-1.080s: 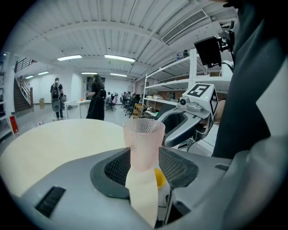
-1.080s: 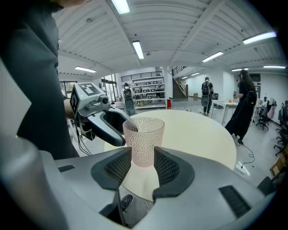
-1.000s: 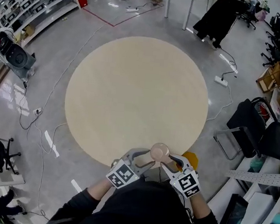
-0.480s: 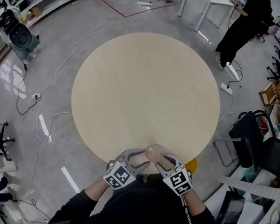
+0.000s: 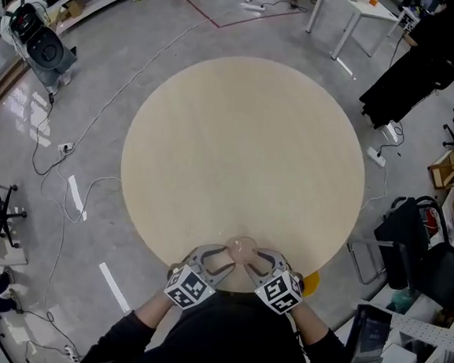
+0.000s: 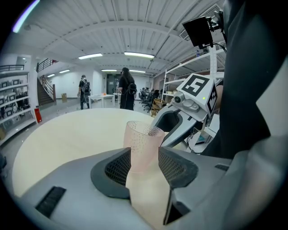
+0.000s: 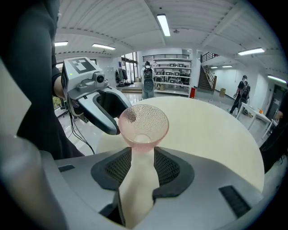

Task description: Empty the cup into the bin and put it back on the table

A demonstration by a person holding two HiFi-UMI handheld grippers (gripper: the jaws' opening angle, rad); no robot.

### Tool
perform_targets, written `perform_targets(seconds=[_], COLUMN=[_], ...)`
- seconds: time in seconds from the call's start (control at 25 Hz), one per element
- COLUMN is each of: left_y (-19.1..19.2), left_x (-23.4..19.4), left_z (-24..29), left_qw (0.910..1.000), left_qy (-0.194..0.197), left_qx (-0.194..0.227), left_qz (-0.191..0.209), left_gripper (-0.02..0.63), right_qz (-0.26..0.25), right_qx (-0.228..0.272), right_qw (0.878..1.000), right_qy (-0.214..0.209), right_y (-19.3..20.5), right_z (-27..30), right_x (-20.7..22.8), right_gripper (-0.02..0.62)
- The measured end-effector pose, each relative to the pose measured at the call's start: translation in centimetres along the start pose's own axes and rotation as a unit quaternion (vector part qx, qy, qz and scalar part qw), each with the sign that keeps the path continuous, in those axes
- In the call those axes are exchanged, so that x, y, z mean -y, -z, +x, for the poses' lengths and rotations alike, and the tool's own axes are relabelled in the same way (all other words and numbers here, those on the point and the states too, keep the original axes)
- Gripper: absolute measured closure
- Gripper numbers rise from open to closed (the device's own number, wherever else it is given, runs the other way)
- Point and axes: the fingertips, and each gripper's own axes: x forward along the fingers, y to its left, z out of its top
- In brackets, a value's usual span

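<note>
**A:** Start at the left. What is the left gripper (image 6: 144, 164) doing?

**B:** Its 2 jaws are set fairly wide and closed on the lower part of the cup (image 7: 143, 123), with a pad against each side. It comes in from the cup's left.

**A:** And where is the cup?

**B:** It is at the near edge of the round table (image 5: 246, 139), right in front of the person and midway between the 2 hands. Its long axis is close to upright, mouth up. The right gripper view looks down into it, and it seems empty.

**A:** And the right gripper (image 7: 142, 166)?

**B:** It mirrors the left one. Its jaws pinch the cup's narrow base from the right, so both tools hold the 1 cup and neither hand is nearer.

**A:** Is the base on the tabletop?

**B:** I cannot tell, because the jaws cover the bottom. I judge the emptying is done and the put-down is the step in hand. That step turns on keeping the axis upright over the table's edge, not beyond it, before either pair of jaws lets go.

**A:** Anything further right?

**B:** A yellow thing (image 5: 310, 282) shows just past the near edge, beside the right gripper. I cannot tell whether it is the bin.
</note>
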Motion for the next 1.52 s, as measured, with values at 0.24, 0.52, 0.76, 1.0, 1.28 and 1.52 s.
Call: perform_targets(seconds=[0.24,0.52,0.76,1.0,1.28,1.52], left_y=[0.8,1.8,3.1,4.0,4.1,4.9], left_x=[-1.7,-2.0,-1.5,-0.9,-0.9,-0.8], left_z=[1.8,3.4,4.4,5.2,5.2,5.1], left_qw=[0.9996,0.9989,0.9977,0.9965,0.9966,0.9950], left_qy=[-0.019,-0.012,-0.008,-0.004,-0.004,-0.006], left_qx=[-0.017,-0.038,-0.059,-0.072,-0.076,-0.085], left_qz=[-0.014,-0.025,-0.033,-0.042,-0.033,-0.053], left_gripper=[0.400,0.400,0.400,0.399,0.399,0.399], right_qz=[-0.011,0.000,0.002,0.003,0.007,0.014], right_qx=[-0.024,-0.034,-0.045,-0.054,-0.052,-0.054], right_qw=[1.000,0.999,0.998,0.998,0.998,0.998], right_qy=[0.001,-0.017,-0.032,-0.038,-0.036,-0.042], right_y=[0.3,1.7,3.1,4.4,4.4,4.4], right_z=[1.6,2.4,2.9,3.3,3.2,3.3], right_x=[1.7,2.4,2.3,2.1,2.0,1.3], right_gripper=[0.431,0.431,0.431,0.431,0.431,0.431])
